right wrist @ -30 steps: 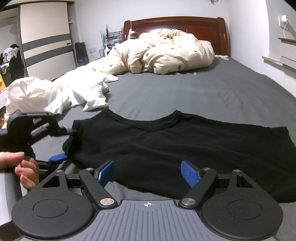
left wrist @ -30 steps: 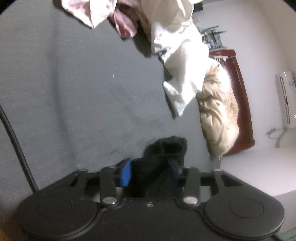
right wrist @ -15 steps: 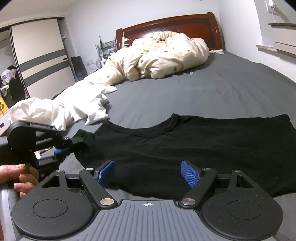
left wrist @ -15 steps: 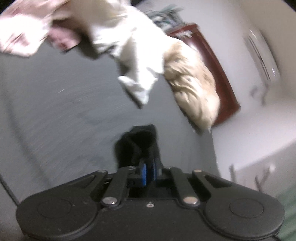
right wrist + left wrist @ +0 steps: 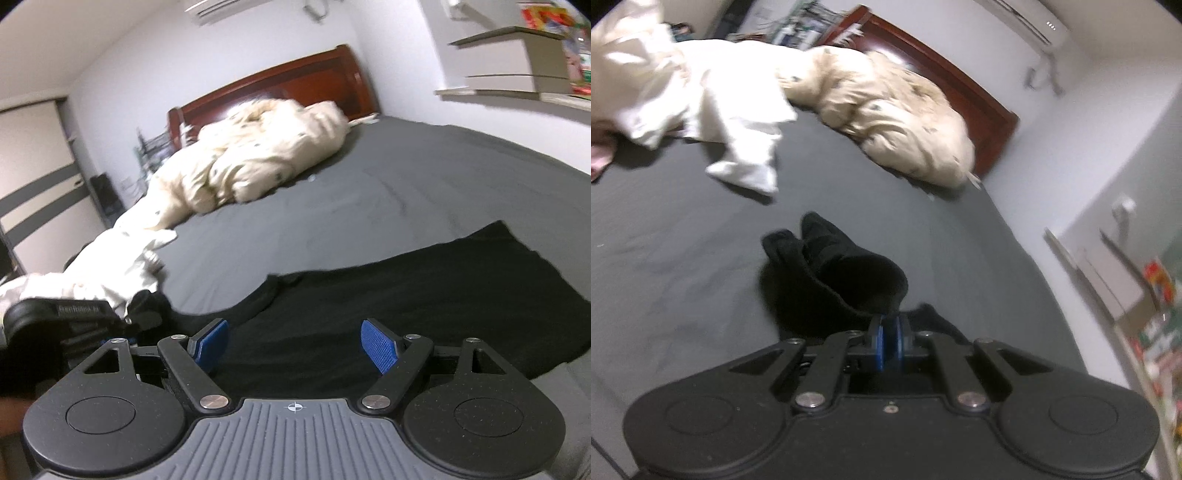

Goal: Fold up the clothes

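The left gripper (image 5: pixel 890 330) pinches a bunched sleeve of the black T-shirt (image 5: pixel 388 295), its 2 blue pads pressed together on the cloth. The right gripper (image 5: pixel 295 345) hangs spread above the shirt, which lies on the grey bed (image 5: pixel 424 184).

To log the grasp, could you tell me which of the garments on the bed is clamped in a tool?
The black shirt: the left tool pinches its edge; the white clothes lie loose.
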